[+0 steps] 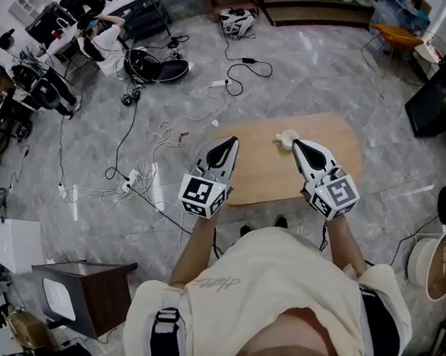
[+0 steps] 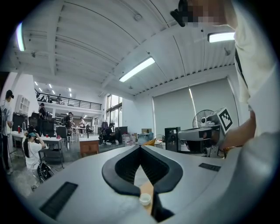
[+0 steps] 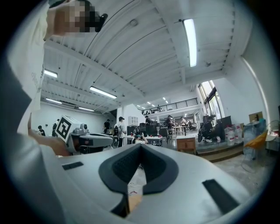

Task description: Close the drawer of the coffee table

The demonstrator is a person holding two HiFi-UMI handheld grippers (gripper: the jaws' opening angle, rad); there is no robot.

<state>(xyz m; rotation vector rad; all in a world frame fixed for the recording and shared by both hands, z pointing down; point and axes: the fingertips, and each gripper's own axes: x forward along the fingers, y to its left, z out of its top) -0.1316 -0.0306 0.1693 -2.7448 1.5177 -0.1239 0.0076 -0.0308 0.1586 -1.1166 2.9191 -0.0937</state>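
Note:
In the head view the oval wooden coffee table (image 1: 331, 154) lies just ahead of the person, top down; no drawer shows from this angle. A small white cup (image 1: 288, 138) stands on its far side, also seen between the jaws in the left gripper view as a cup (image 2: 145, 200). My left gripper (image 1: 232, 140) hangs over the table's left end, jaws meeting at the tip, holding nothing. My right gripper (image 1: 295, 143) hovers just right of the cup, likewise shut and empty. Both gripper views look level across the room, with the left gripper (image 2: 140, 147) and right gripper (image 3: 140, 145) each closed.
Cables and power strips (image 1: 135, 179) sprawl over the marble floor left of the table. A dark cabinet (image 1: 85, 293) stands at lower left, a round white basket (image 1: 436, 264) at right, a black screen (image 1: 442, 94) at upper right. People sit at desks (image 1: 88, 35) far left.

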